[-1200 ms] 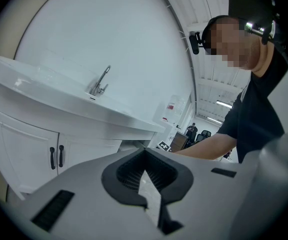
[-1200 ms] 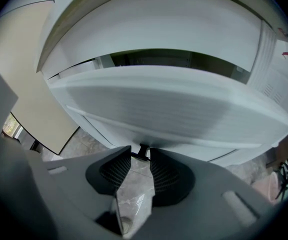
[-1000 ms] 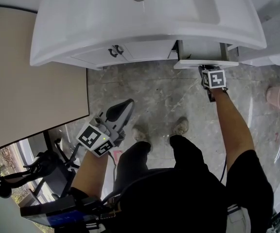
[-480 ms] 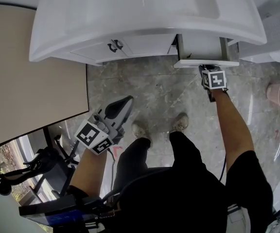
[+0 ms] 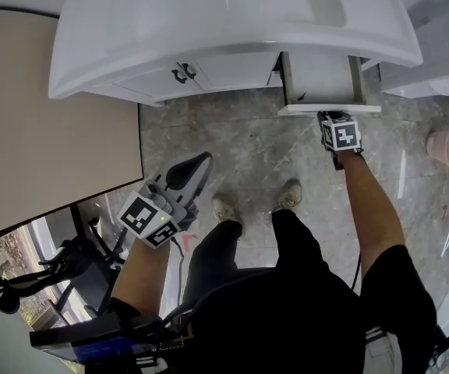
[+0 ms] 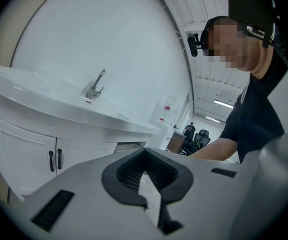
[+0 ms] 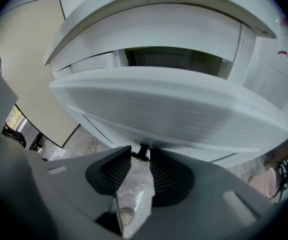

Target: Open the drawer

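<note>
The white drawer point(image 5: 322, 78) under the right side of the sink vanity point(image 5: 209, 29) stands partly pulled out, its front panel point(image 5: 330, 109) nearest me. My right gripper point(image 5: 327, 117) points steeply down at that panel. In the right gripper view the wide white drawer front point(image 7: 174, 114) fills the frame, and the right gripper point(image 7: 140, 156) is shut on its small dark handle point(image 7: 144, 150). My left gripper point(image 5: 201, 164) hangs low at the left, away from the vanity. In its own view the left gripper point(image 6: 145, 171) is shut, with nothing between its fingers.
Two white cabinet doors with black handles point(image 5: 183, 73) sit left of the drawer. A beige panel point(image 5: 45, 123) stands at the left and a pink bucket point(image 5: 445, 148) on the marble floor at the right. My shoes point(image 5: 224, 209) are below the vanity. A faucet point(image 6: 96, 85) rises above the basin.
The drawer has slid further out of the vanity toward me, and the right gripper has come back with its handle. The left gripper has stayed put.
</note>
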Demonstrator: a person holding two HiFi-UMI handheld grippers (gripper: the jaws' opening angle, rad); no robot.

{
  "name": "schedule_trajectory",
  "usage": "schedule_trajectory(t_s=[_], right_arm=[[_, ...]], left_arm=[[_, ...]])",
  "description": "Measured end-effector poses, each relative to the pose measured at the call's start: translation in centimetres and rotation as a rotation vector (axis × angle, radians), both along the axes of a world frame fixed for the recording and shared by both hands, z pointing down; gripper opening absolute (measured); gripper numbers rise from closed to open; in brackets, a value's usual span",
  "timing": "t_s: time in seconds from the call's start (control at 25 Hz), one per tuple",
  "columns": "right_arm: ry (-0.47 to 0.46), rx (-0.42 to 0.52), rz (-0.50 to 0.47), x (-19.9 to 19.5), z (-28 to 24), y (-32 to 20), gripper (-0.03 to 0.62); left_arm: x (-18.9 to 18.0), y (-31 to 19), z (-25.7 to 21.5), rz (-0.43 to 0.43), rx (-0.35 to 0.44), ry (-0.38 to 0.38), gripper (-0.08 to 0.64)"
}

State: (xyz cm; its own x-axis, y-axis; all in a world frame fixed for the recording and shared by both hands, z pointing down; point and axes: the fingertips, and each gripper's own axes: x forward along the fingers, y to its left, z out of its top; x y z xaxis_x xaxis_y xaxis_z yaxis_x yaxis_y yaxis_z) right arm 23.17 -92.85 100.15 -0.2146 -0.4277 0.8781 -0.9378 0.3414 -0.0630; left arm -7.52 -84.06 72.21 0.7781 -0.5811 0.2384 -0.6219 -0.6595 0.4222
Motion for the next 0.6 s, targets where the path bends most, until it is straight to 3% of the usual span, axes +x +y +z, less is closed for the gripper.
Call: schedule_trajectory(t_s=[0.6], right_arm=[[0.006,-0.014,0.0,0.2,0.1,5.1,0.118]], left_arm=[[0.0,1.3,-1.8,0.005,0.016,0.006,-0.006]])
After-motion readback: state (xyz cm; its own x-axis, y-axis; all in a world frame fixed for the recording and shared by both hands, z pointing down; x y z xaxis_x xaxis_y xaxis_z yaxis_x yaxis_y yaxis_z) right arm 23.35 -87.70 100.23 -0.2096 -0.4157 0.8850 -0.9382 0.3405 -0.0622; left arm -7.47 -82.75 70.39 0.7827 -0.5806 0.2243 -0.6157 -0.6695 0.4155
